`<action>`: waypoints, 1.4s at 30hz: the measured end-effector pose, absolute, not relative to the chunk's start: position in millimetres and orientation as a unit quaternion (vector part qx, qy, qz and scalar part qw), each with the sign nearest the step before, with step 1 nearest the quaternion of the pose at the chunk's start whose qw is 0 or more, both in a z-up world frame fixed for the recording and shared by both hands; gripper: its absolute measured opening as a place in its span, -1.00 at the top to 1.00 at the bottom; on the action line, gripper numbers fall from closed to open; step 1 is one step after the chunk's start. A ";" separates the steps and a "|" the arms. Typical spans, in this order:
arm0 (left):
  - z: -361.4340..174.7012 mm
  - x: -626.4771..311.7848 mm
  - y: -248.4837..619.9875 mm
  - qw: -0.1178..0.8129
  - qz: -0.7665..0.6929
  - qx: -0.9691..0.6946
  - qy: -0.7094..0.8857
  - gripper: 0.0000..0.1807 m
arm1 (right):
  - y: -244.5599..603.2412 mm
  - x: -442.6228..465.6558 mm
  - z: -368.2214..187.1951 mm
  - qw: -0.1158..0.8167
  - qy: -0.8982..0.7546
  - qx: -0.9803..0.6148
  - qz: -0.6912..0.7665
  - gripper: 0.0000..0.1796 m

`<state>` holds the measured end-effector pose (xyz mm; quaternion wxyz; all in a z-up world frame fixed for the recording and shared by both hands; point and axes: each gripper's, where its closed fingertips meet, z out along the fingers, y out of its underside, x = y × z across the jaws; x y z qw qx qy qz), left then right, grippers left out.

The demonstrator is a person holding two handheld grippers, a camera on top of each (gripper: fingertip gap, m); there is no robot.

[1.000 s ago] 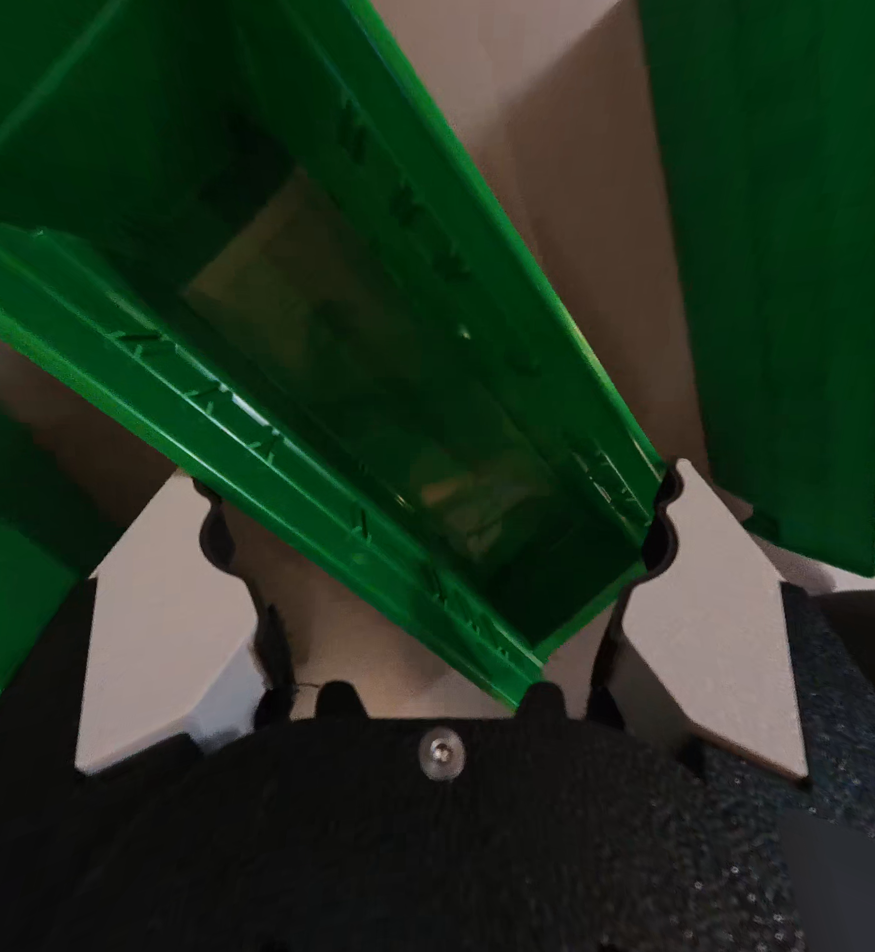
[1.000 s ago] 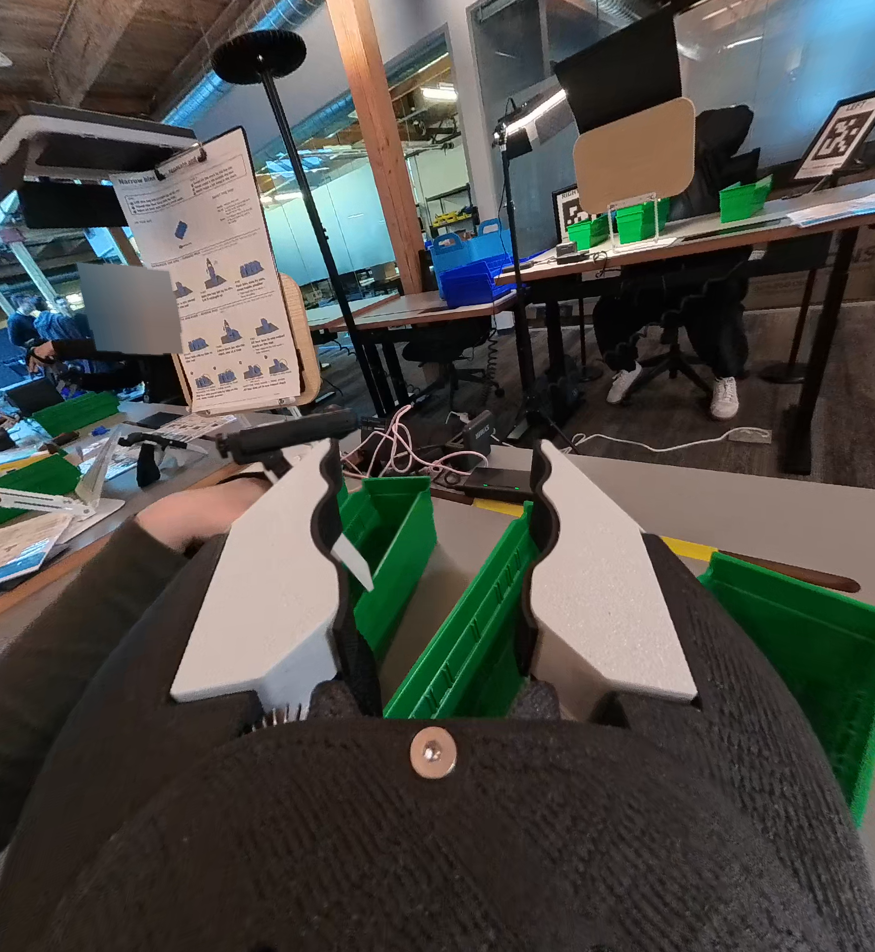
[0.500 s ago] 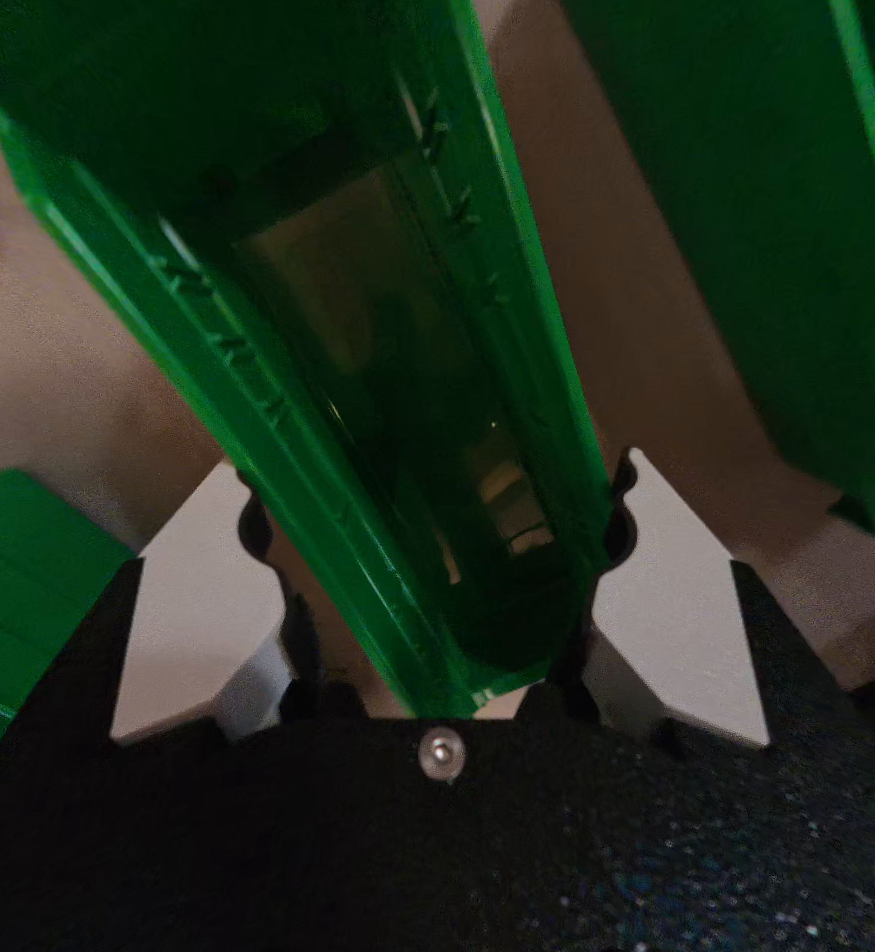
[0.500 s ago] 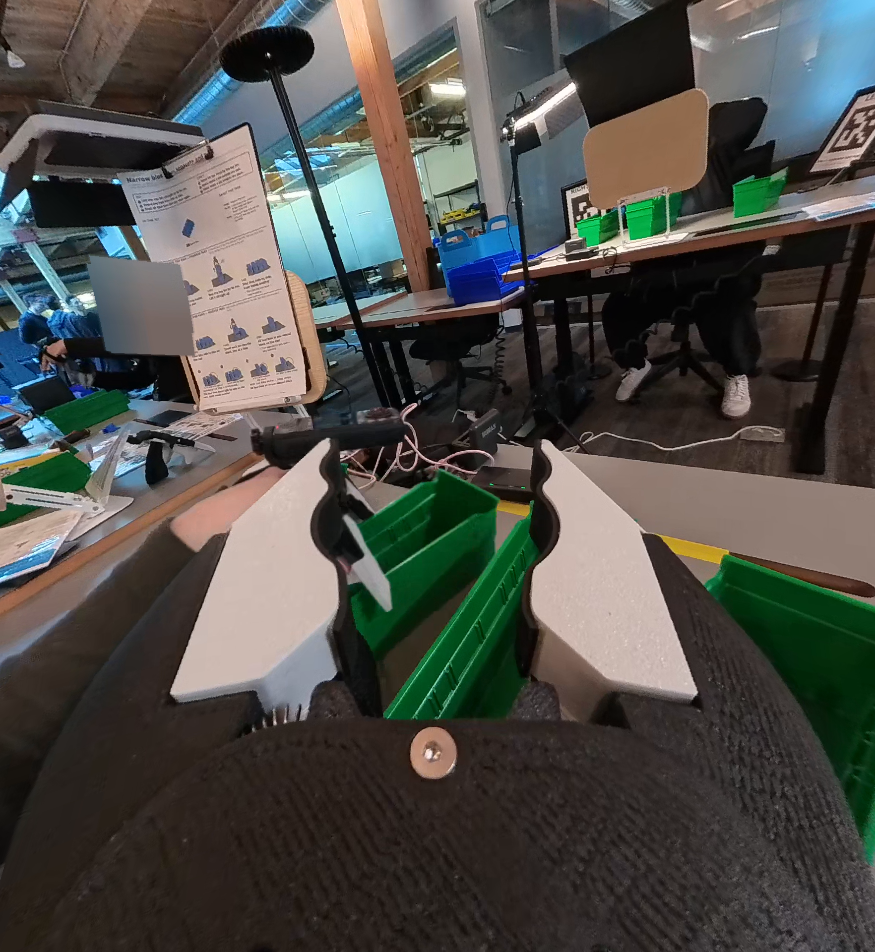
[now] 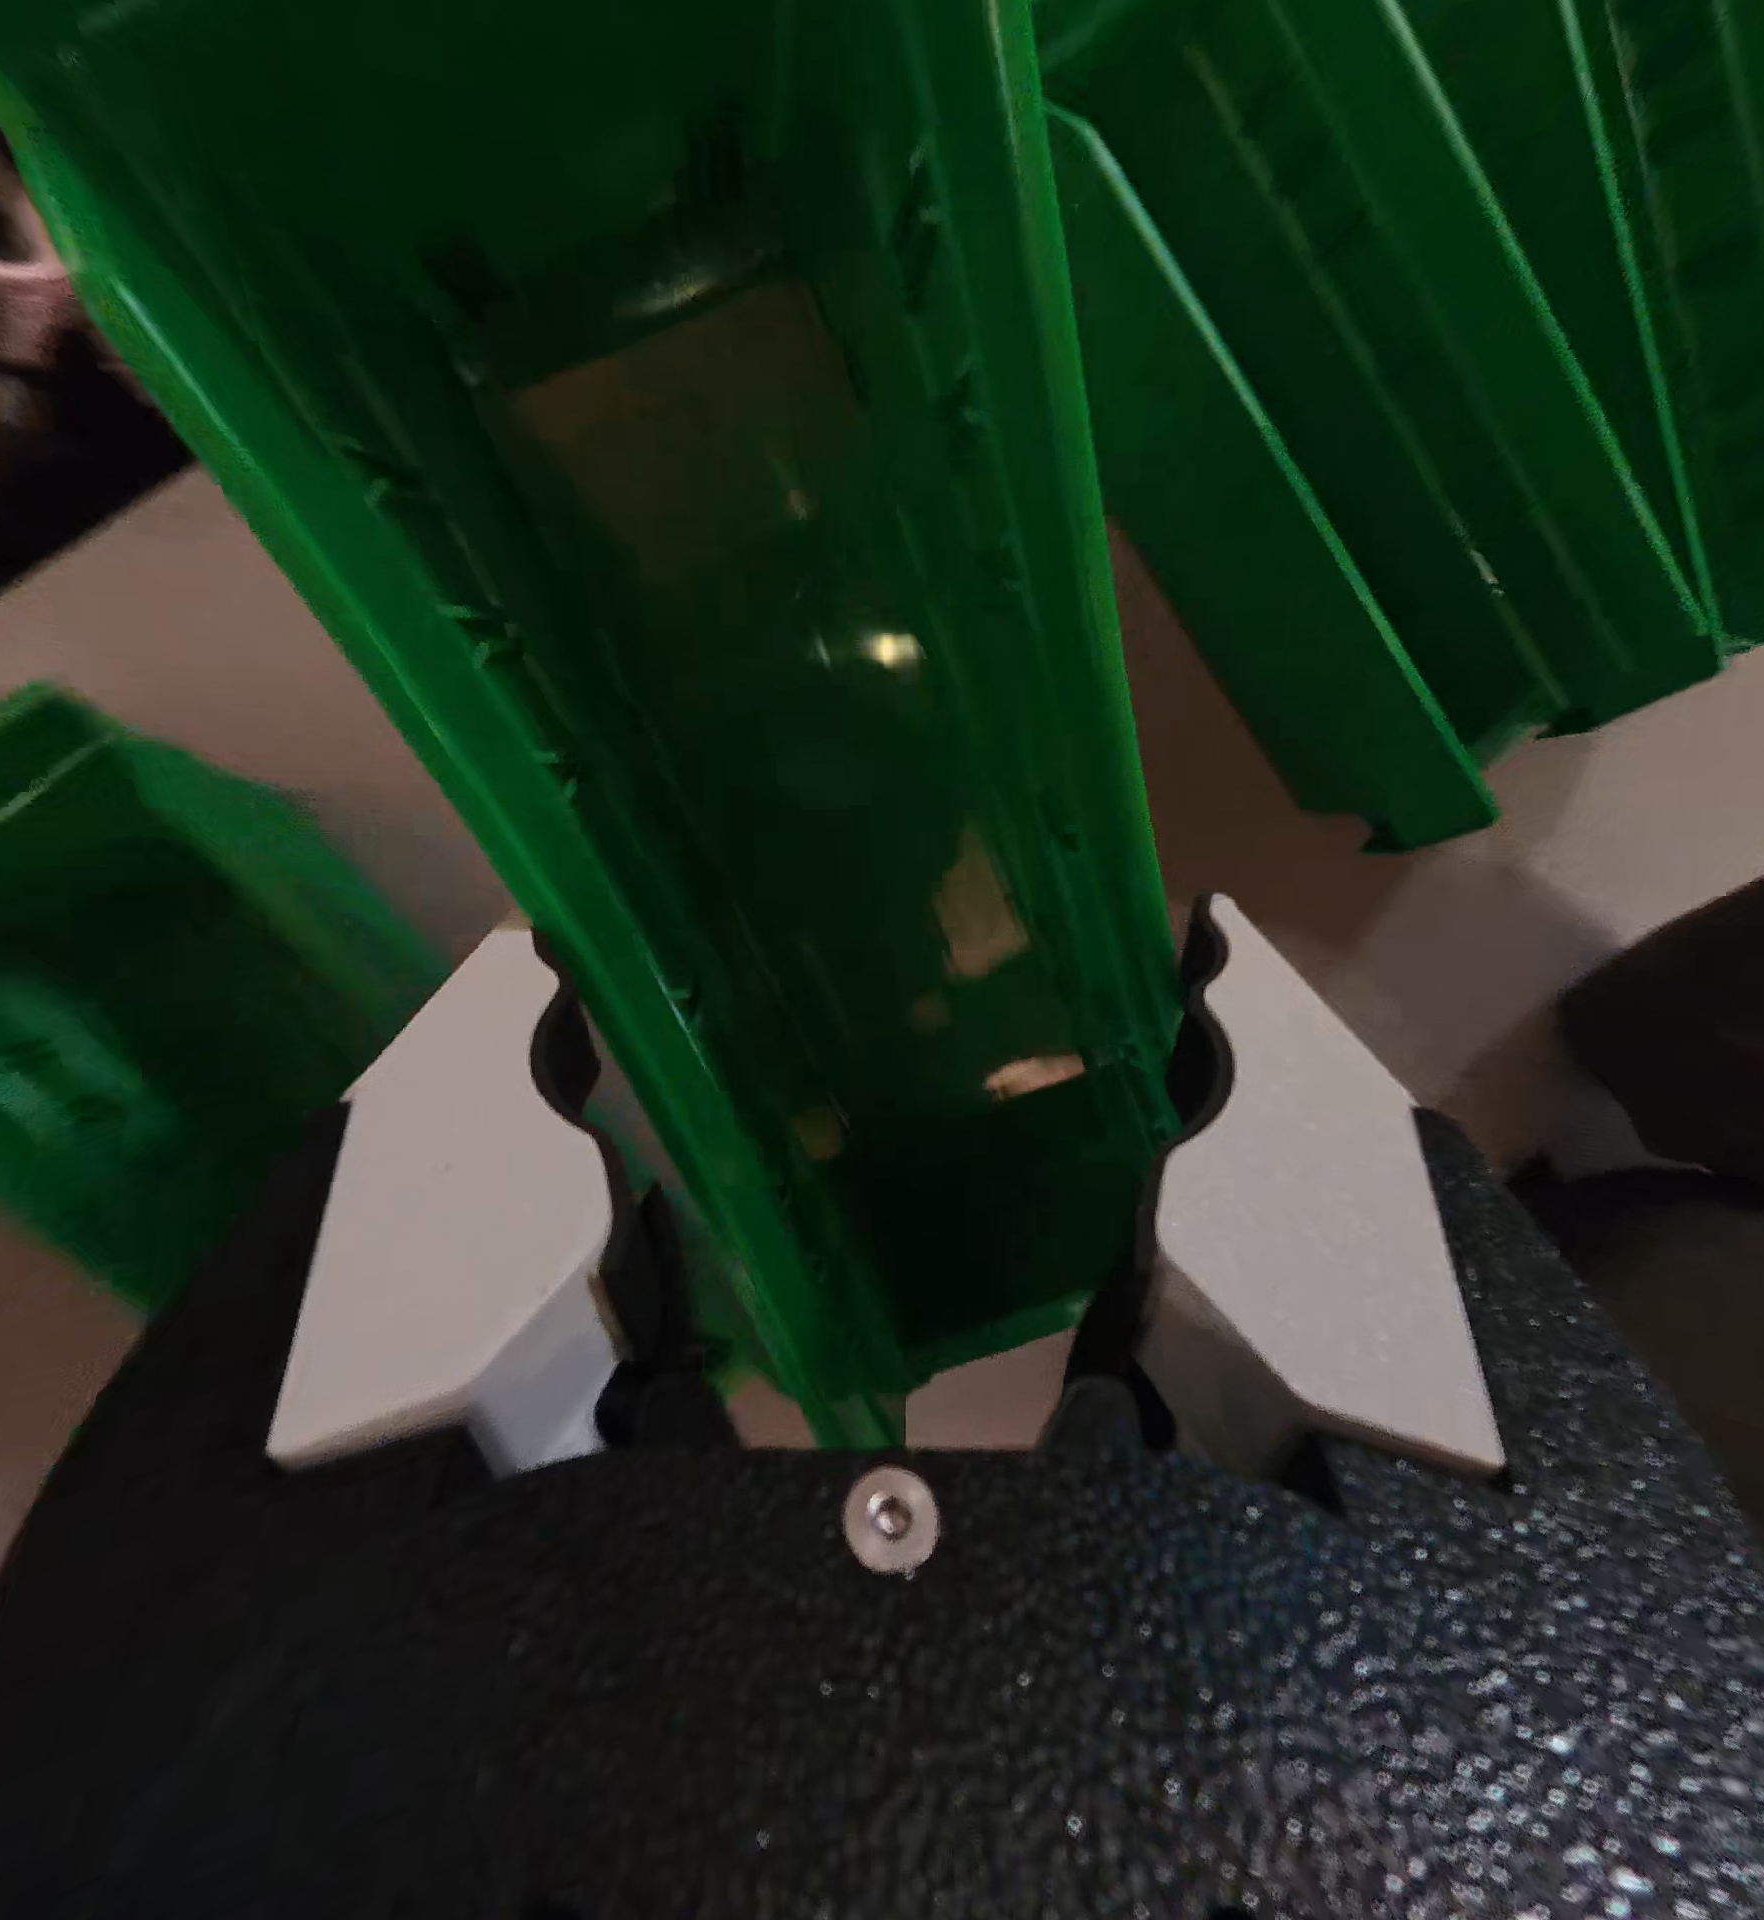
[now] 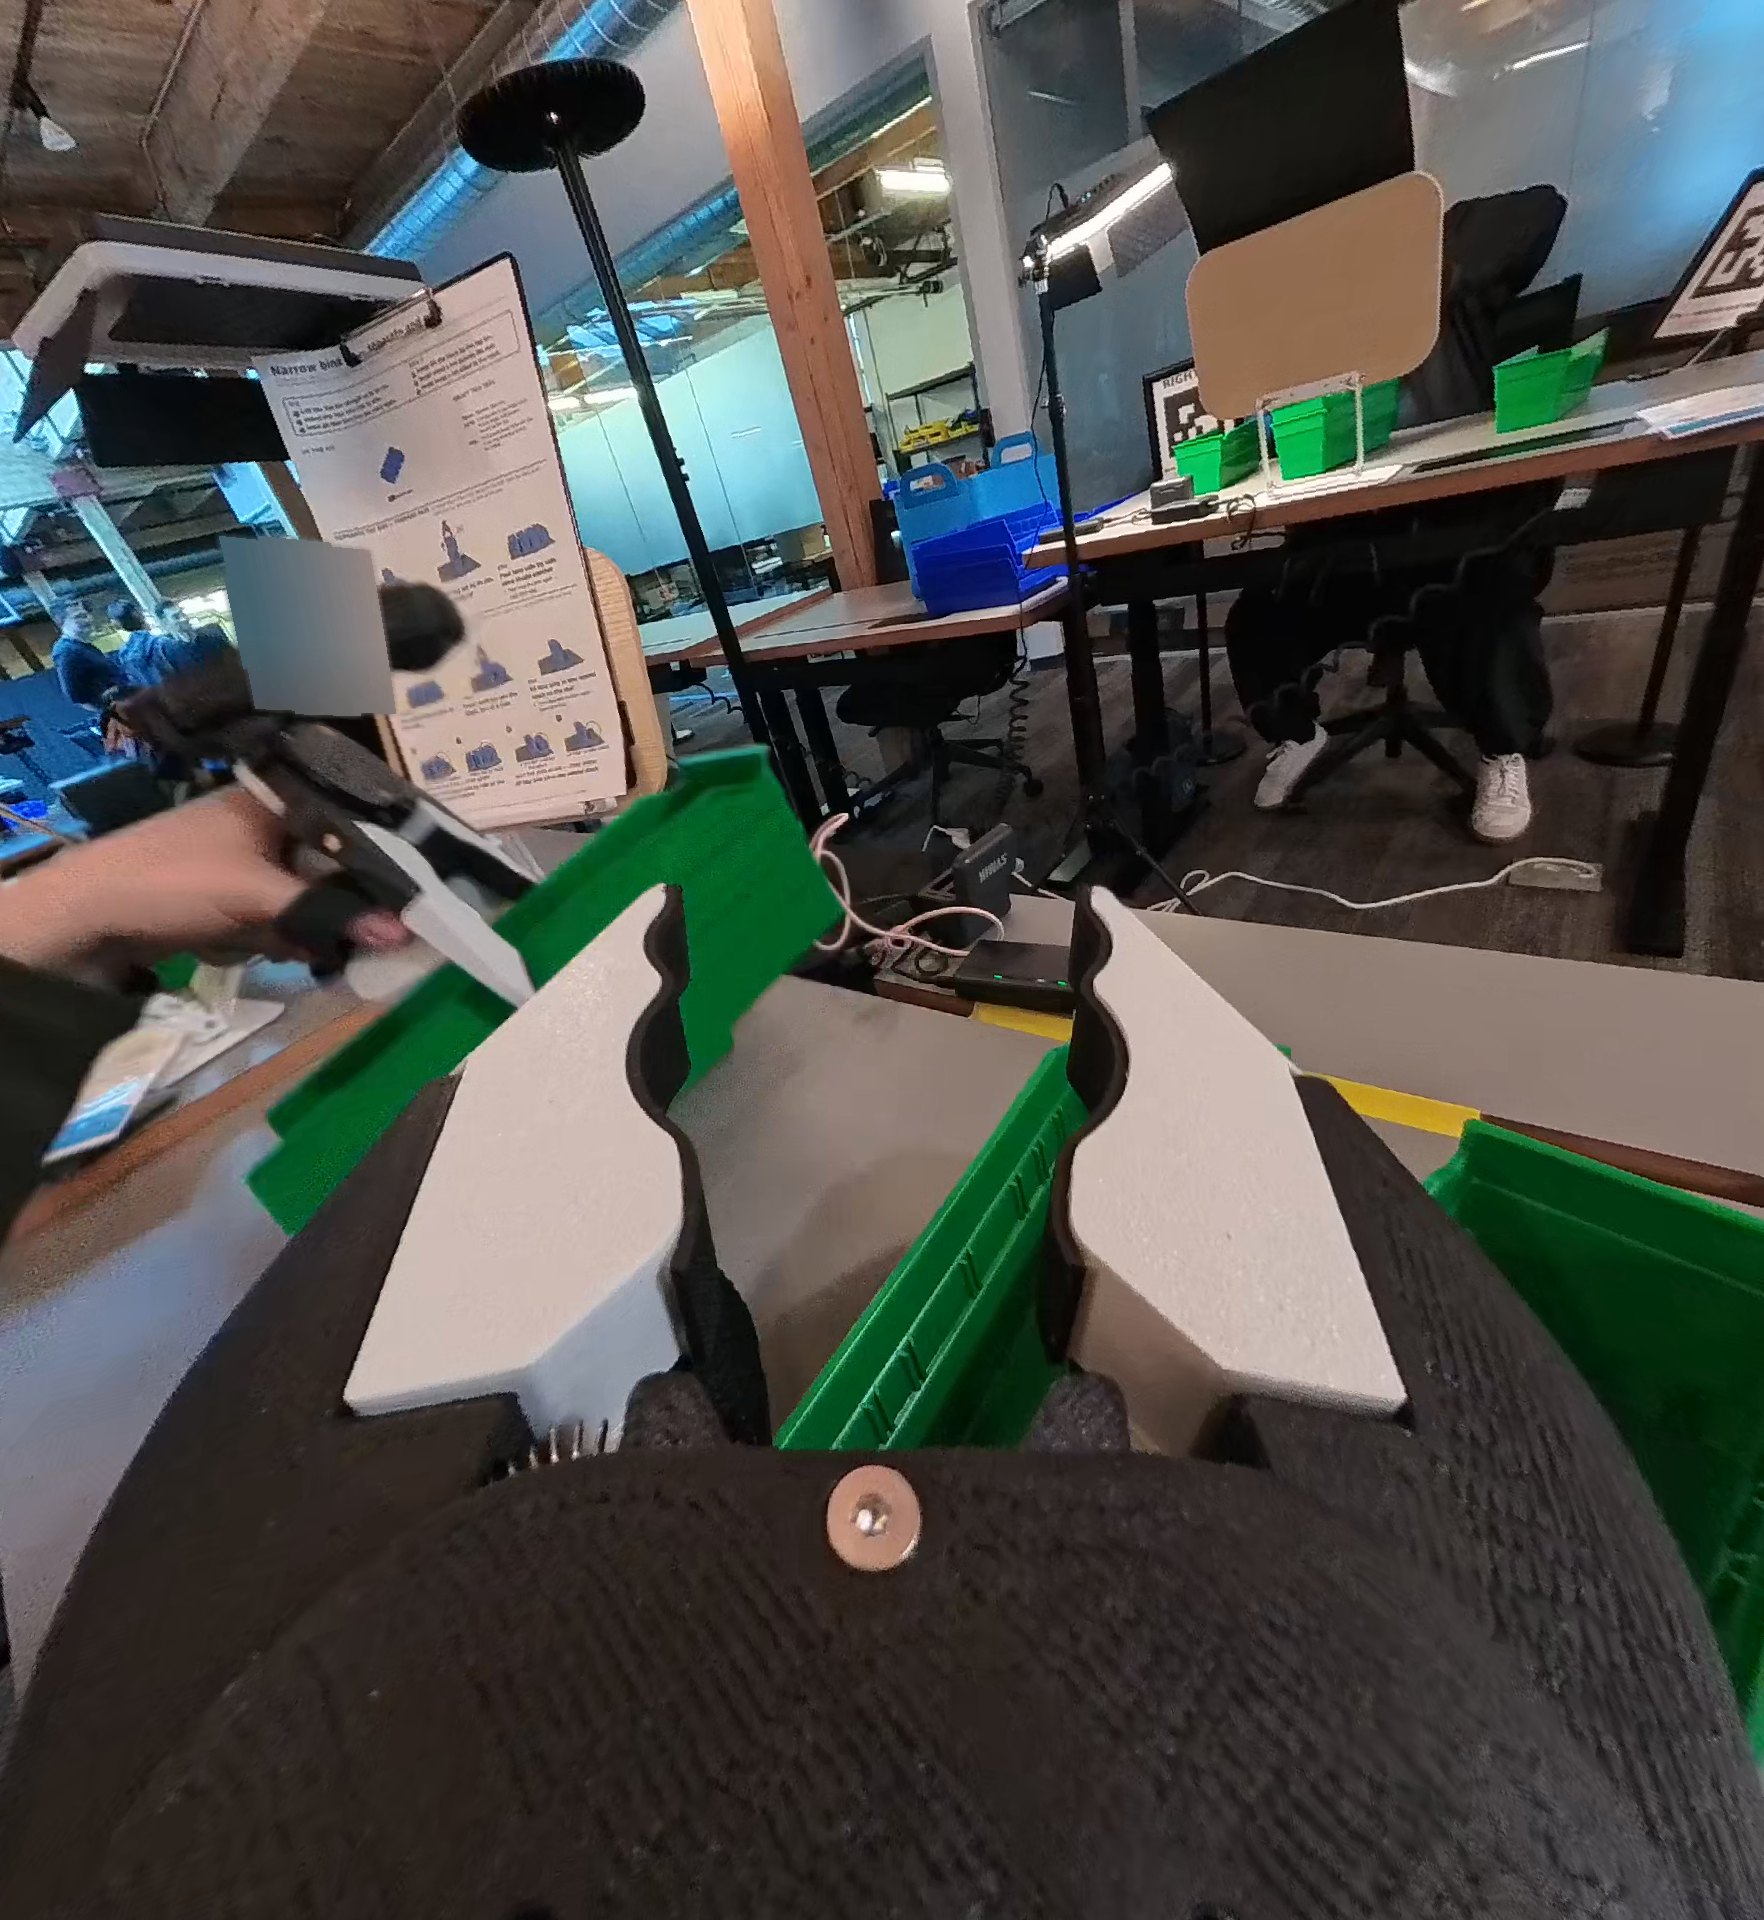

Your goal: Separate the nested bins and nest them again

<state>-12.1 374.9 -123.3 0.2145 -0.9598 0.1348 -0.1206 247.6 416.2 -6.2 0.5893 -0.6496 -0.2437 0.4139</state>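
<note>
Far left, in the right wrist view: a hand point(image 6: 161, 914) around the left gripper point(image 5: 878, 935), with a lifted bin point(image 6: 691, 883) in it, green, tilted, clear of the table point(image 6: 857, 1143). In the left wrist view, fingers on either side of this same bin, one against each long wall, so most likely clamped across its width. Open top toward the camera, nothing inside. Just below and left of it, another green bin point(image 5: 78, 935), blurred; cannot tell whether standing alone or nested.

In the middle: the right gripper point(image 6: 878, 904), fingers wide apart, holding nothing. Low over the middle bin point(image 6: 961, 1278), with its near wall between the fingers, close to the right one but not pinched.

Further right: a third bin point(image 6: 1636, 1351), on the table beside the middle one, apart from it, also empty.

Judged from this: separating done or nearly done, since each bin in sight with its own free inside. Nesting not yet begun. Unclear whether the lifted bin on its way out of a stack or toward one. Left to do: lowering it squarely into a standing bin, then the same for the others.
</note>
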 end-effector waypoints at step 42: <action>-196.0 -164.6 343.7 0.191 -0.053 -0.980 -0.033 -0.26 | 423.3 238.5 -18.6 0.572 -0.253 -0.668 0.403 0.18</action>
